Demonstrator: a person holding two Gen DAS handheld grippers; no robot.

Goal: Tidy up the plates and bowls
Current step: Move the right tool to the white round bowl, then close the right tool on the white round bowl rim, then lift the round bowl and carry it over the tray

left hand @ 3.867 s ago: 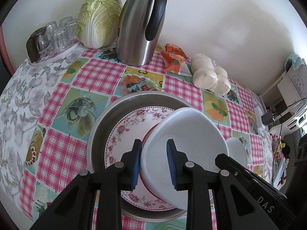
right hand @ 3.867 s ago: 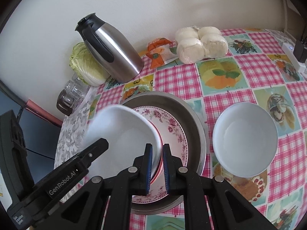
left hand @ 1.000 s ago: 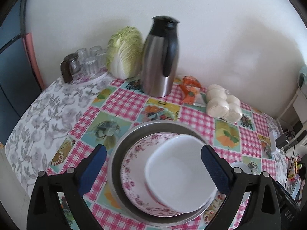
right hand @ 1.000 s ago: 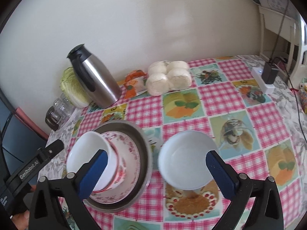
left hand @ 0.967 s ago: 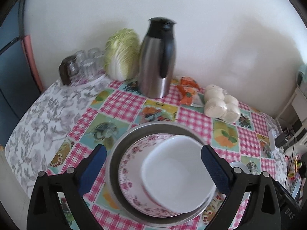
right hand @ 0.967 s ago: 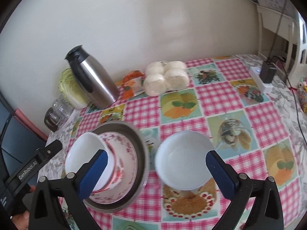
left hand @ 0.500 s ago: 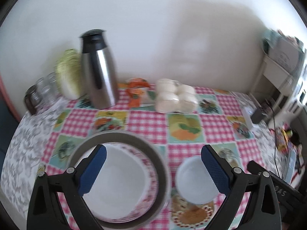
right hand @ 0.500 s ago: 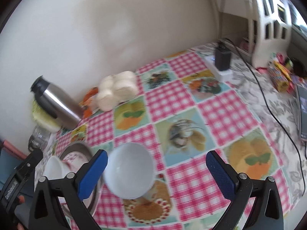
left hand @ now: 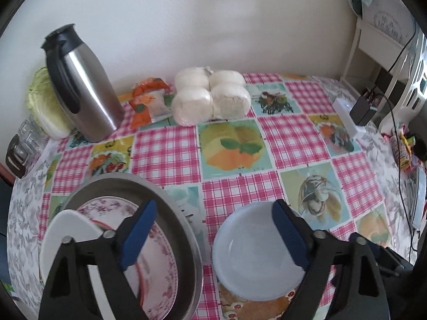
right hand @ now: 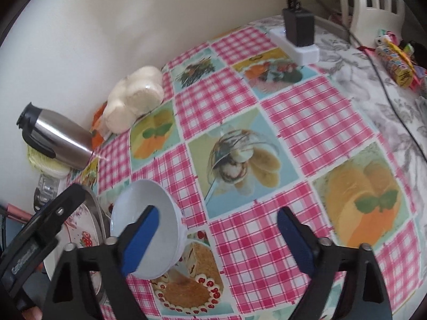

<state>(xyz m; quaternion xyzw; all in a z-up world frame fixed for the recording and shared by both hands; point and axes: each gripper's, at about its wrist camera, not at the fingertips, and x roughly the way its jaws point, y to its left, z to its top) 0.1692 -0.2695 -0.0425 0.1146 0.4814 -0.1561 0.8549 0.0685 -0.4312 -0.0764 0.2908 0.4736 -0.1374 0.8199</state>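
A table covered with a pink-checked, fruit-patterned oilcloth (left hand: 165, 157) stands against a pale wall. The left gripper (left hand: 213, 236) hangs over the near edge with its blue-padded fingers (left hand: 137, 236) spread wide and nothing between them. Below it and toward the left edge sits a round metal basin (left hand: 170, 202). Inside the basin lies a floral plate (left hand: 157, 245), and a white bowl (left hand: 70, 229) rests on that plate, partly hidden by the gripper's black frame. Just right of the basin, apart from it, a second white bowl (left hand: 253, 250) stands upright on the cloth, framed by the open fingers but not touched by them.

The right gripper (right hand: 217, 240) is also held wide apart and empty, over the bare cloth near the front edge. In its view the loose white bowl (right hand: 145, 213) shows behind its left finger, and the basin's rim (right hand: 94, 202) appears at the far left, with the other gripper's black body in front of it.

Along the back edge by the wall stand a steel thermos jug (left hand: 80, 85), a cabbage (left hand: 44, 106) behind it, a tray of drinking glasses (left hand: 22, 141), an orange snack packet (left hand: 148, 101) and a bag of white buns (left hand: 210, 96). At the right edge a white power strip holds a black charger (right hand: 299, 26). Beyond it lies what may be a roll of sweets (right hand: 395, 61), too blurred to be sure.
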